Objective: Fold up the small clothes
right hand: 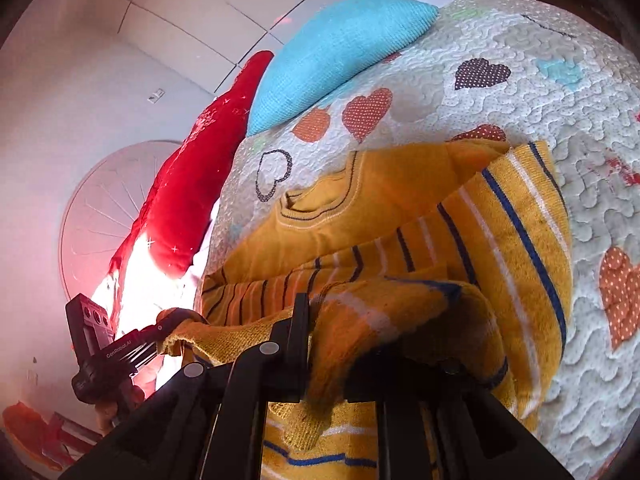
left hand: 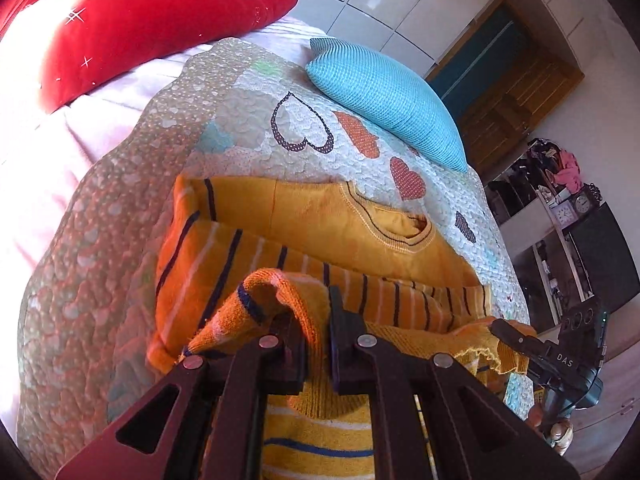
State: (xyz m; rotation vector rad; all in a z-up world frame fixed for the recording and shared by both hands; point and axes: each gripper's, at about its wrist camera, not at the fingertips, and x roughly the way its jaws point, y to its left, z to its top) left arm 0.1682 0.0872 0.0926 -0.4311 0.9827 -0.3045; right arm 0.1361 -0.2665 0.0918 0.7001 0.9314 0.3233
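1 yellow striped sweater [left hand: 320, 216], 2 handheld grippers, left [left hand: 316, 320] and right [right hand: 324, 320], 1 red pillow [left hand: 152, 20], 1 turquoise cushion [left hand: 384, 96], 1 heart-patterned quilt [left hand: 120, 208], 2 small clocks [left hand: 576, 206] on a shelf

The left gripper [left hand: 316, 344] has black fingers on dark red-brown arms with silver rivets. The right gripper [left hand: 516, 340], at right, is black with white "DAS" lettering; the other side of the left one reads "GenRobot.AI".

Quilted bed [left hand: 100, 264]: sweater [left hand: 320, 216], pillows [left hand: 384, 96].
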